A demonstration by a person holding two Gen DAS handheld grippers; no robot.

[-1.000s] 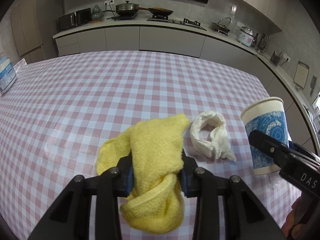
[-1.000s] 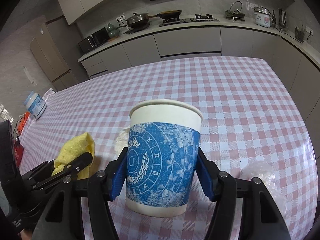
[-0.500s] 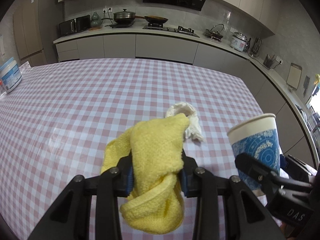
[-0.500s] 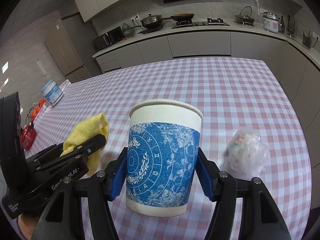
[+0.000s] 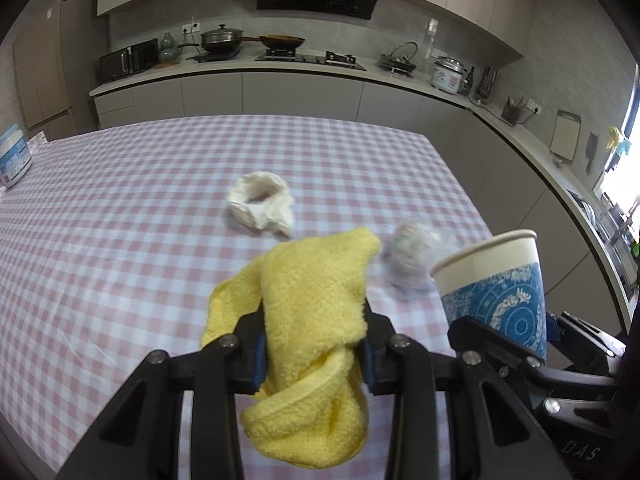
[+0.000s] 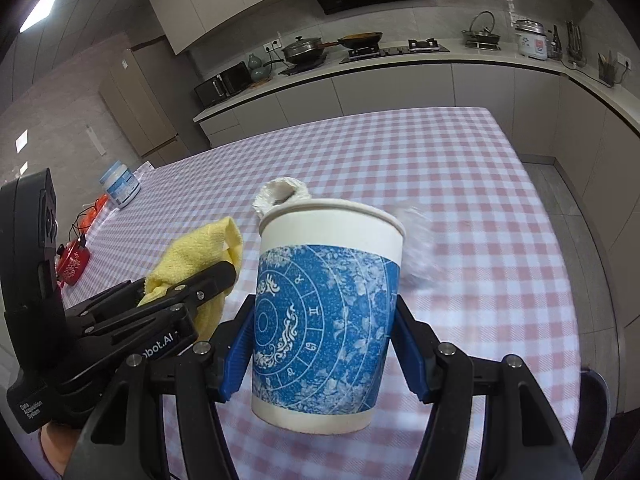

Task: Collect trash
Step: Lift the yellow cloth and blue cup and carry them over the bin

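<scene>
While you look along your left gripper (image 5: 312, 354), its jaws are clamped on a yellow cloth (image 5: 316, 320), which bulges up between the blue pads and droops in a fold beneath them, lifted clear of the pink-and-white checked tablecloth (image 5: 120, 240). Far to the left, at the table's edge, stands a white tub with a blue label (image 5: 14, 158). Beyond the cloth, near the middle of the table, a crumpled white tissue (image 5: 262, 204) lies on the checks, and just to its right sits a blurred, clear plastic wad (image 5: 412, 258), close to the table's right edge. Further right, your right gripper (image 6: 324, 344) is squeezed on a paper cup (image 6: 326, 320) with a blue patterned band, held upright and tilted slightly, its base off the table. From that camera the tissue peeks over the cup's rim, the wad shows past its right side, and the left gripper with the cloth sits just beside it on the left.
</scene>
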